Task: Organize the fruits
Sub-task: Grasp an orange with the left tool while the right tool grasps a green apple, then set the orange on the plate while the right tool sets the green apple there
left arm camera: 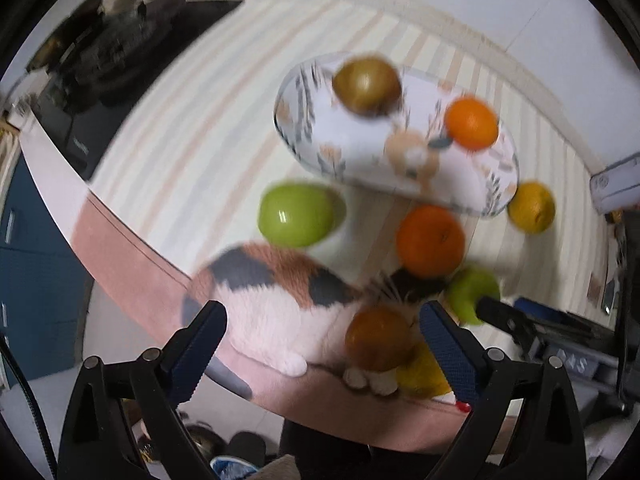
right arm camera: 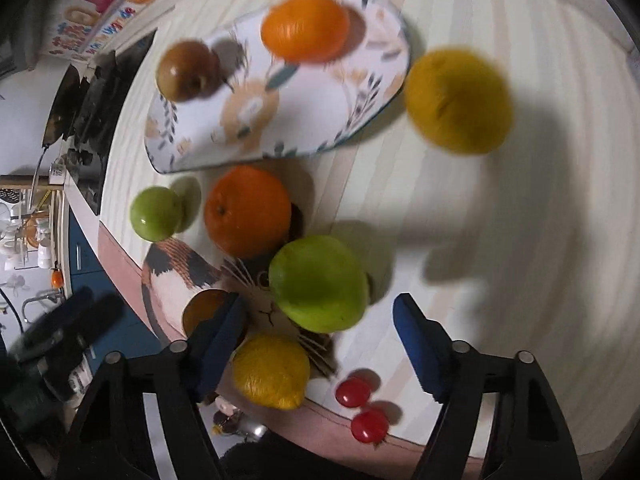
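A flowered oval plate (left arm camera: 360, 148) (right arm camera: 304, 120) lies on the striped tablecloth and holds a brown fruit (left arm camera: 366, 86) (right arm camera: 186, 70) and an orange (left arm camera: 472, 122) (right arm camera: 306, 26). On the cloth lie a green apple (left arm camera: 298, 214) (right arm camera: 156, 212), an orange (left arm camera: 430, 240) (right arm camera: 248, 210), a second green apple (right arm camera: 318, 282) (left arm camera: 468, 292), a yellow fruit (left arm camera: 532, 208) (right arm camera: 458, 102), a brown fruit (left arm camera: 378, 338), a lemon (right arm camera: 272, 372) and two cherry tomatoes (right arm camera: 360, 408). My left gripper (left arm camera: 320, 354) is open above the table's near edge. My right gripper (right arm camera: 320, 354) is open over the lemon and green apple.
A calico cat picture (left arm camera: 272, 288) is printed on the cloth by the front edge. A dark stove (left arm camera: 120, 60) sits at the back left. A white box (left arm camera: 618, 184) stands at the right. The right gripper shows in the left wrist view (left arm camera: 532, 328).
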The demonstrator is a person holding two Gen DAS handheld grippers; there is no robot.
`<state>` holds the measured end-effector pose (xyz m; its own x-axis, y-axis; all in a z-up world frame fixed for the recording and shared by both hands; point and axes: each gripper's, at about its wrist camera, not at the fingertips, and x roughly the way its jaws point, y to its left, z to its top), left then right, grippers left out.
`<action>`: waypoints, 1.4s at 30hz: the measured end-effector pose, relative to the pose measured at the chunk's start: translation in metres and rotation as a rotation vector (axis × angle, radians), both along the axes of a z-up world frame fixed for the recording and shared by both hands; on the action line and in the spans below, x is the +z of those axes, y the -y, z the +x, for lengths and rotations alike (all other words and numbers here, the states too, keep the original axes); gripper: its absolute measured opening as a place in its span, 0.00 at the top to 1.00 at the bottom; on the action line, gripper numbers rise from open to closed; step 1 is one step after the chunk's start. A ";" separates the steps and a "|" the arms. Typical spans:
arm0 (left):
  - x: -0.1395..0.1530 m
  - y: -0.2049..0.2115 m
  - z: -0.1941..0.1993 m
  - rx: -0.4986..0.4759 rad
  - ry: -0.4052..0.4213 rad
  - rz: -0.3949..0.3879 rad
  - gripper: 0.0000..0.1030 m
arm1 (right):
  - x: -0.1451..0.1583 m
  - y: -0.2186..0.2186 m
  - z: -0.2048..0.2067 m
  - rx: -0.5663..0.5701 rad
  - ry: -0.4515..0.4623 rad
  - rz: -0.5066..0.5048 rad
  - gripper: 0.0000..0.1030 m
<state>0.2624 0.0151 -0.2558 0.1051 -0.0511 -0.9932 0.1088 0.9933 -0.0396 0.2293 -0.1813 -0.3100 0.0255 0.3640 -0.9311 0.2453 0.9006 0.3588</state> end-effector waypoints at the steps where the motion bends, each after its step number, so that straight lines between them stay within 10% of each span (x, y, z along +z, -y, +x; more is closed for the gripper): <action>1: -0.006 0.001 -0.002 -0.003 -0.012 0.005 0.04 | -0.007 -0.004 0.002 0.011 -0.007 0.000 0.32; 14: -0.053 0.034 -0.019 -0.136 -0.128 -0.059 0.12 | -0.017 0.029 -0.032 -0.010 -0.031 -0.070 0.39; 20: -0.081 0.043 -0.022 -0.159 -0.220 -0.089 0.48 | -0.014 0.025 -0.036 0.012 -0.010 -0.119 0.39; 32: -0.068 0.029 -0.026 -0.143 -0.153 -0.055 0.49 | -0.011 0.024 -0.036 -0.011 0.001 -0.123 0.39; 42: 0.017 0.025 0.020 -0.142 -0.001 -0.146 0.49 | 0.043 0.018 0.006 -0.048 0.121 -0.052 0.40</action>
<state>0.2820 -0.0102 -0.2389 0.0858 -0.2090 -0.9741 0.2477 0.9515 -0.1823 0.2355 -0.1993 -0.2674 0.1549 0.3106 -0.9379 0.2464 0.9072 0.3411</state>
